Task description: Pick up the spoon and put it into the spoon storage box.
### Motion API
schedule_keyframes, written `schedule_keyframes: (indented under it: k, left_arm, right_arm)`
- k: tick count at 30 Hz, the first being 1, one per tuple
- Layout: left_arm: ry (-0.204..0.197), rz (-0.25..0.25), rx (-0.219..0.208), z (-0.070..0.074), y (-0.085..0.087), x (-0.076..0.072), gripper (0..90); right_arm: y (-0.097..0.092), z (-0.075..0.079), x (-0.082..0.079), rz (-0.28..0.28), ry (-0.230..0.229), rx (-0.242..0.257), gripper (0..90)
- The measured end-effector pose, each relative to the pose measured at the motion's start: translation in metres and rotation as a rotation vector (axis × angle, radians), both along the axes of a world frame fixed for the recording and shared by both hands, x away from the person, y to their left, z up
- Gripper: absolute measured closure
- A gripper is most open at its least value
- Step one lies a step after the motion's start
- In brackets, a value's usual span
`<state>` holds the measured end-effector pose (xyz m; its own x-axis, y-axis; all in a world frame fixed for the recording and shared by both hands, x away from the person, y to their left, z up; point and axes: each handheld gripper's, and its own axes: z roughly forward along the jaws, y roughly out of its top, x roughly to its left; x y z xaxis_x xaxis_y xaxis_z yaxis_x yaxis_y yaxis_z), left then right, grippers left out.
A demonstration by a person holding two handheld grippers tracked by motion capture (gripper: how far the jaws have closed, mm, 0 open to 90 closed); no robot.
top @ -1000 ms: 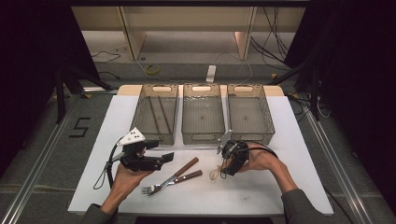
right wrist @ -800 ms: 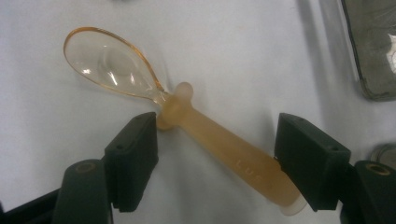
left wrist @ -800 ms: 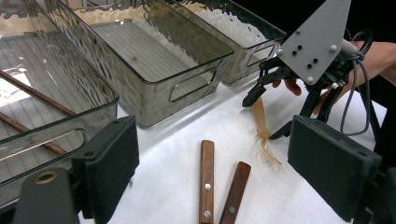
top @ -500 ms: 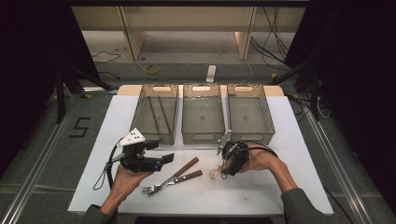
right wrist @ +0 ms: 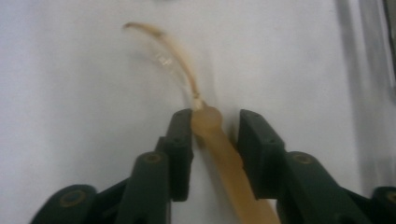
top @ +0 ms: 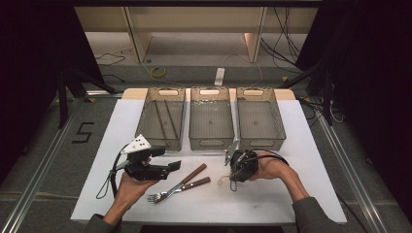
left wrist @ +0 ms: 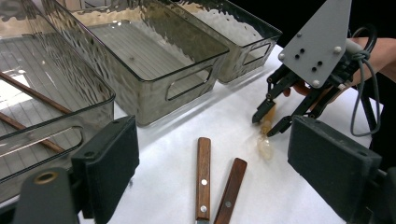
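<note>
Translucent amber plastic spoon (right wrist: 219,149), curved bowl

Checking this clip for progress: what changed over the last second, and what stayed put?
The right claw has just been closing around the translucent amber spoon, which lies between its jaws; one pad touches the handle, the other shows a small gap. Both hands, the left claw, the two forks and the three bins stayed where they were.

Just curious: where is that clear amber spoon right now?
The amber spoon lies on the white table between the right gripper jaws, right of the two forks.
</note>
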<state>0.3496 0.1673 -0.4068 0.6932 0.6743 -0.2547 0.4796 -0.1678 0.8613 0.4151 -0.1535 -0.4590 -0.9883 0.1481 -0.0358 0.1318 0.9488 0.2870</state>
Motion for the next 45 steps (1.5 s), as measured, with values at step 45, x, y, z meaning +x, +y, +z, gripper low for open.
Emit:
schedule_keyframes:
  k: [45]
  left_arm:
    - [0.023,0.006,-0.030,-0.003,0.002,0.002,16.0]
  right_arm:
    - [-0.014,0.078,0.017,-0.391,-0.169,0.511,76.8]
